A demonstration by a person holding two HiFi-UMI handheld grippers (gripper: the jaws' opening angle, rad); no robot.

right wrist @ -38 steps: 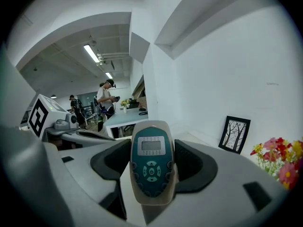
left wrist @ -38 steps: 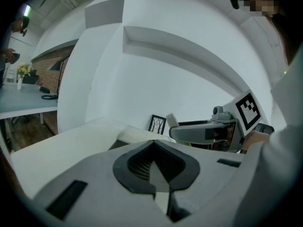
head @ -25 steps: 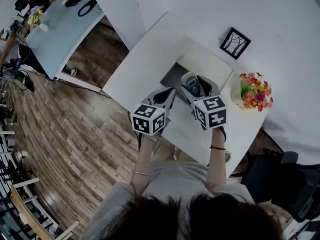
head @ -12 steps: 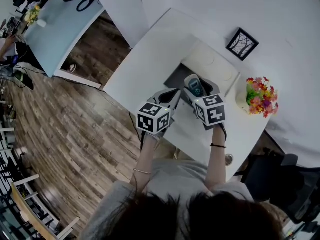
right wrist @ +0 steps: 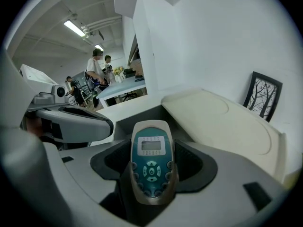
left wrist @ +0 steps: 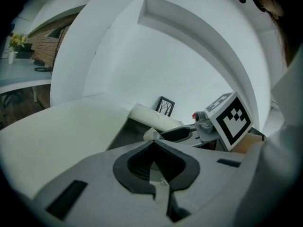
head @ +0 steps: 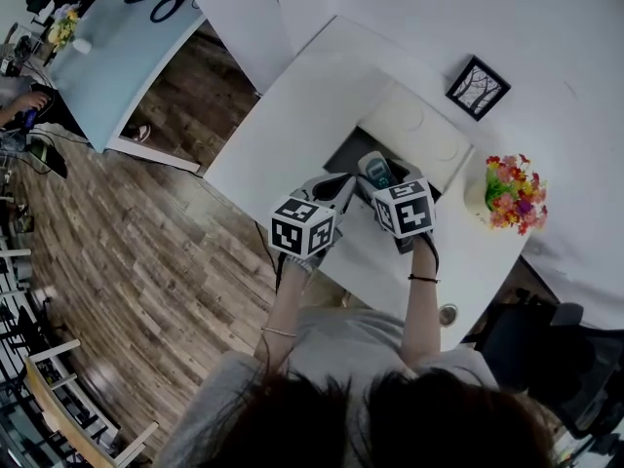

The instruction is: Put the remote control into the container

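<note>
Right gripper [right wrist: 152,149]: clamped on the remote control [right wrist: 152,169], held over the open grey container [right wrist: 137,113]
Left gripper [left wrist: 152,143]: jaws together, empty, just beside it
Container: near the wall-side edge of the table [head: 292,115], lid [right wrist: 222,122] laid open

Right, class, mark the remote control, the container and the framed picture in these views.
remote control [right wrist: 151,163], right gripper view, its teal button pad.
container [head: 346,152], head view, bare grey inside.
framed picture [head: 480,88], head view, middle of its tree print.
</note>
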